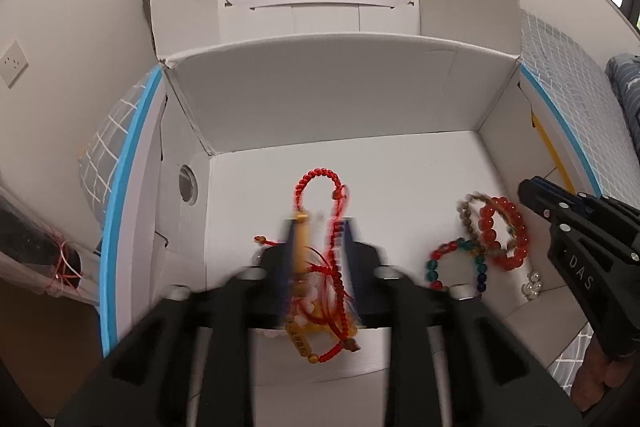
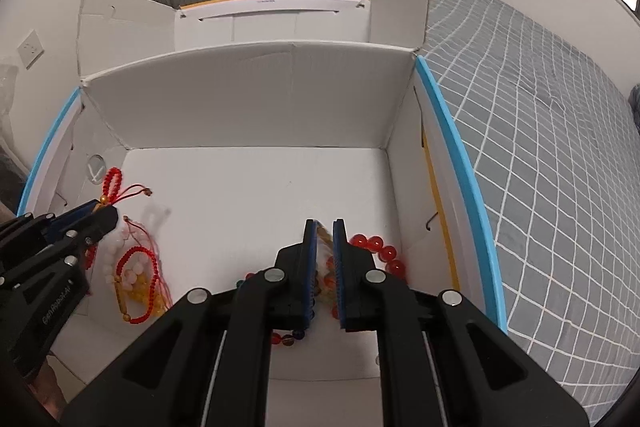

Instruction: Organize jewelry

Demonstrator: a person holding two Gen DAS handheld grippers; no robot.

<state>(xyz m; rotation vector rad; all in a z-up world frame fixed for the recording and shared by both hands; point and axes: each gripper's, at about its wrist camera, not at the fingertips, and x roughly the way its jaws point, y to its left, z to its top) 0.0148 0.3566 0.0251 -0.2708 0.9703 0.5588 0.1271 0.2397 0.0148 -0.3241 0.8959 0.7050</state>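
You are working both grippers inside the open white cardboard box (image 1: 328, 99) that is sitting on the grey checked bedspread (image 2: 540, 131). Your left gripper (image 1: 318, 231) is blurred in its own view, with its jaws standing a little apart and the red braided cord bracelet (image 1: 320, 187) running between them; whether the pads are actually pinching the cord cannot be told. Its loop is reaching forward past the fingertips, and the cord is trailing back over a tangle of red cord, white beads and amber beads (image 2: 138, 279) lying on the left side of the box floor. Your right gripper (image 2: 325, 227) is poised over the right side of the floor with its jaws narrow, the blue pads almost together above a heap of beaded bracelets. There the red bead bracelet (image 1: 504, 231) is overlapping a brown bead bracelet (image 1: 470, 215), with a red-and-teal bead bracelet (image 1: 456, 263) just beside them and a few clear beads (image 1: 532, 285) nearby.
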